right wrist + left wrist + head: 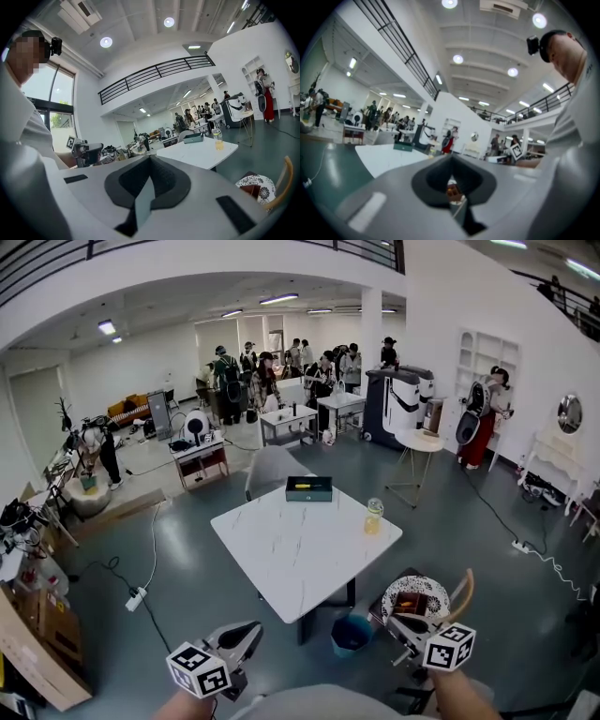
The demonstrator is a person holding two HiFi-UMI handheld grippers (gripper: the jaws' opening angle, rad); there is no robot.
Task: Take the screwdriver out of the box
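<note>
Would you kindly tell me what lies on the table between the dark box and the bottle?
Nothing; in the head view only bare white table separates the box from the bottle.

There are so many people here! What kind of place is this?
Probably a big open workshop hall: a crowd around work tables, a balcony railing above, cables on the floor.

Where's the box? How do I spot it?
Look for the white square table in the middle of the room. At its far edge lies the box. It is dark, flat and rectangular, unlike the tall clear bottle of yellowish drink nearby.
</note>
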